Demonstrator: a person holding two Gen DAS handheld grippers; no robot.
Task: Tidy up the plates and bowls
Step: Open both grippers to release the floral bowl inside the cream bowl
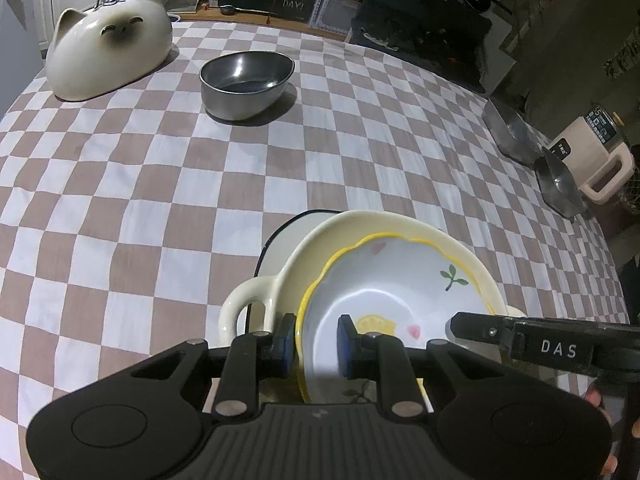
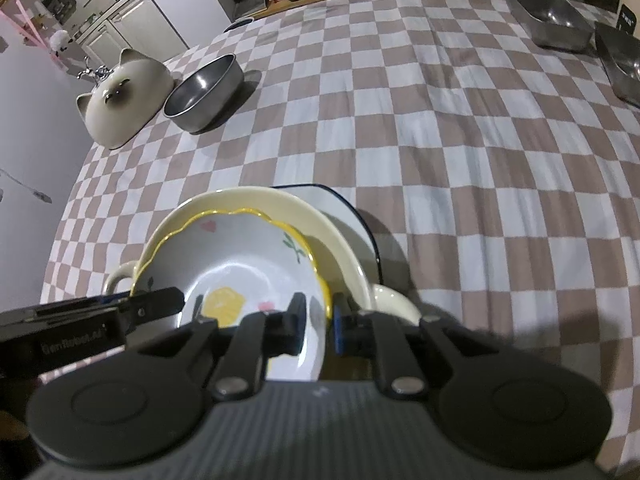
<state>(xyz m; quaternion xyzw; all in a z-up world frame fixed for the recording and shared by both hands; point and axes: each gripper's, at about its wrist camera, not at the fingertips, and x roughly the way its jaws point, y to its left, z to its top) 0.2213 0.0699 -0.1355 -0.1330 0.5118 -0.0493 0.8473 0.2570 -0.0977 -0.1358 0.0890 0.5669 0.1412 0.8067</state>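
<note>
The left gripper, tilted steeply down, straddles the left rim of the yellow-edged plate with a slight gap; the right gripper likewise at its right rim. The plate sits in the cream bowl near the table's front edge.

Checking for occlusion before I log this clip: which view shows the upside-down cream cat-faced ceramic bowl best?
The left wrist view. There the upside-down cream cat-faced ceramic bowl sits large at the far left of the checkered tablecloth, with both ears and the whole face plain. In the right wrist view it is smaller, turned sideways, beside the grey metal bowl.
</note>
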